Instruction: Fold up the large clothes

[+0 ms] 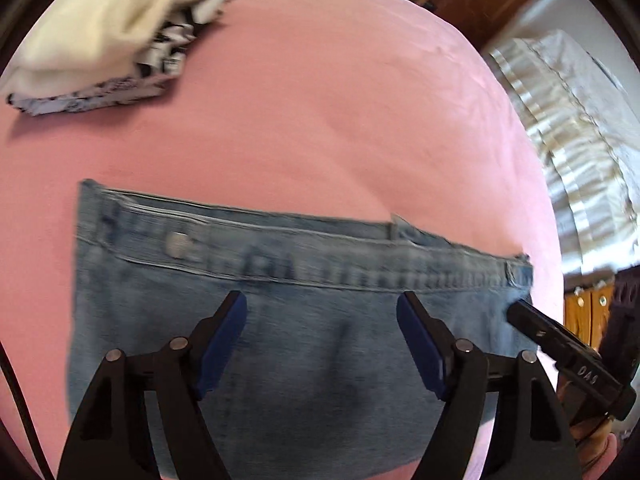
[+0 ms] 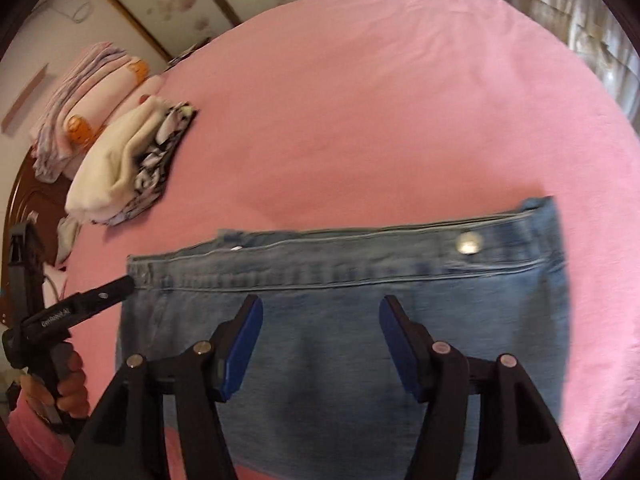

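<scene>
A pink bedsheet (image 2: 360, 100) covers the whole bed, and on its near part a pair of light blue jeans (image 1: 280, 340) lies flat, waistband away from the cameras, with its metal button (image 2: 469, 243) near one end of the band. Toward the far side of the sheet, well apart from the jeans, sits a pile of folded clothes (image 2: 120, 172), cream cloth on top of a black-and-white print. Both tools hang over the denim below the waistband, the left gripper (image 1: 320, 340) and the right gripper (image 2: 320, 344) each with blue pads spread wide and pinching nothing.
</scene>
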{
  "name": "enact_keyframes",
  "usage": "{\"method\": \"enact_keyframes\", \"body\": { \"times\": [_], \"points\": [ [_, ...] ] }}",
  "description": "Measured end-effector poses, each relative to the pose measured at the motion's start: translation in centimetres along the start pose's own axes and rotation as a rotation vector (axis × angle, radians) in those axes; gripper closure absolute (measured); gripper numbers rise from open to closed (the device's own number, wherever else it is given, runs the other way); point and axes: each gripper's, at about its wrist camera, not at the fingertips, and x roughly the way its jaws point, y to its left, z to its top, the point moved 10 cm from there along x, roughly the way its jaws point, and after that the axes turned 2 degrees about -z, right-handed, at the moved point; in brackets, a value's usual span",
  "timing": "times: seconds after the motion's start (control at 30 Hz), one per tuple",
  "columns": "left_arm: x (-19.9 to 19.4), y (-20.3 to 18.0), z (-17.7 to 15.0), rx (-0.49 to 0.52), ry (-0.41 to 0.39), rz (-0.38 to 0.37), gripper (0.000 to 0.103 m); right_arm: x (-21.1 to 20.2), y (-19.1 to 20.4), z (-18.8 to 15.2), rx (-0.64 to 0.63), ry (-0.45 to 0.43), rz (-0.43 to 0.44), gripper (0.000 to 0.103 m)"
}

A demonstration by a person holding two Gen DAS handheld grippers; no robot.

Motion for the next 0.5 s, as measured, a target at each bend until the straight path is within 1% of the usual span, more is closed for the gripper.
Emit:
{"method": "enact_keyframes", "body": {
  "times": [0.07, 0.13, 0.17, 0.2, 0.23, 0.27, 0.3, 0.37, 0.4, 0.43, 0.47, 0.5],
  "points": [
    [1.0, -1.6, -1.2, 0.028, 0.023, -0.005, 0.034, 0.9, 2.0, -0.5, -0.013, -0.001, 0.027, 0.045],
    [2.0, -2.7, -1.5, 0.047, 0.033, -0.004, 0.036, 1.9, 3.0, -0.5, -0.022, 0.009, 0.05, 0.056],
    [2.4, -2.9, -1.5, 0.054, 0.035, -0.007, 0.037, 2.2, 3.5, -0.4, -0.025, 0.01, 0.058, 0.059],
    [2.7, -3.1, -1.4, 0.061, 0.036, -0.003, 0.037, 2.6, 4.0, -0.4, -0.026, 0.008, 0.066, 0.064],
    [3.0, -3.4, -1.5, 0.07, 0.036, 0.009, 0.042, 3.2, 4.1, 0.0, -0.027, 0.006, 0.072, 0.073],
    [3.4, -3.6, -1.5, 0.078, 0.035, 0.019, 0.048, 3.4, 4.1, 0.2, -0.029, 0.003, 0.077, 0.077],
    [3.9, -3.8, -1.3, 0.078, 0.04, 0.024, 0.049, 3.6, 4.0, 0.2, -0.029, 0.003, 0.081, 0.083],
    [4.8, -3.9, -1.4, 0.065, 0.046, 0.017, 0.053, 4.2, 4.1, 0.5, -0.034, 0.007, 0.09, 0.086],
    [5.2, -3.9, -1.3, 0.06, 0.05, 0.013, 0.054, 4.4, 4.2, 0.6, -0.036, 0.008, 0.099, 0.09],
    [5.5, -4.0, -1.4, 0.059, 0.054, 0.011, 0.059, 4.5, 4.3, 0.6, -0.039, 0.007, 0.115, 0.093],
    [5.9, -3.8, -1.5, 0.062, 0.061, 0.012, 0.068, 4.6, 4.5, 0.7, -0.045, 0.008, 0.132, 0.095],
    [6.2, -3.8, -1.5, 0.067, 0.064, 0.016, 0.073, 4.7, 4.6, 0.6, -0.054, 0.009, 0.143, 0.098]
  ]
}}
